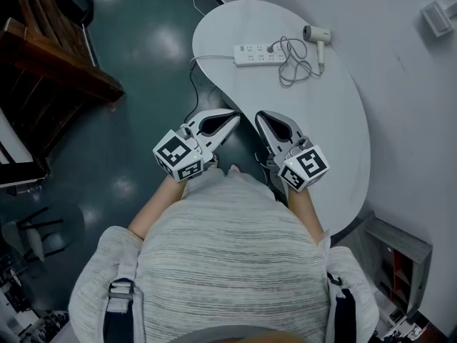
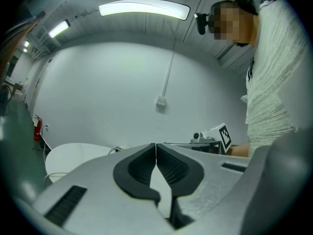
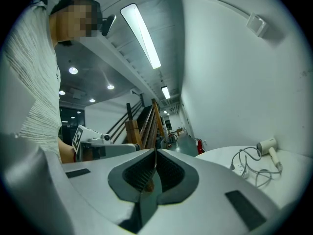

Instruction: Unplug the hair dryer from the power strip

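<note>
A white power strip (image 1: 262,54) lies on the far part of the white table (image 1: 343,141). The white hair dryer (image 1: 317,38) rests to its right, and its grey cord (image 1: 294,64) loops back to a plug seated in the strip. The dryer (image 3: 268,147) and cord also show at the right of the right gripper view. Both grippers hover at the table's near edge, close to the person's body and far from the strip. My left gripper (image 1: 237,117) is shut and holds nothing. My right gripper (image 1: 258,115) is shut too, also with nothing in it.
A white wall (image 1: 400,84) with a small box (image 1: 435,17) on it runs along the table's right. Dark floor (image 1: 136,56) and a wooden staircase (image 1: 43,63) lie to the left. A cable (image 1: 207,57) leaves the strip's left end over the table edge.
</note>
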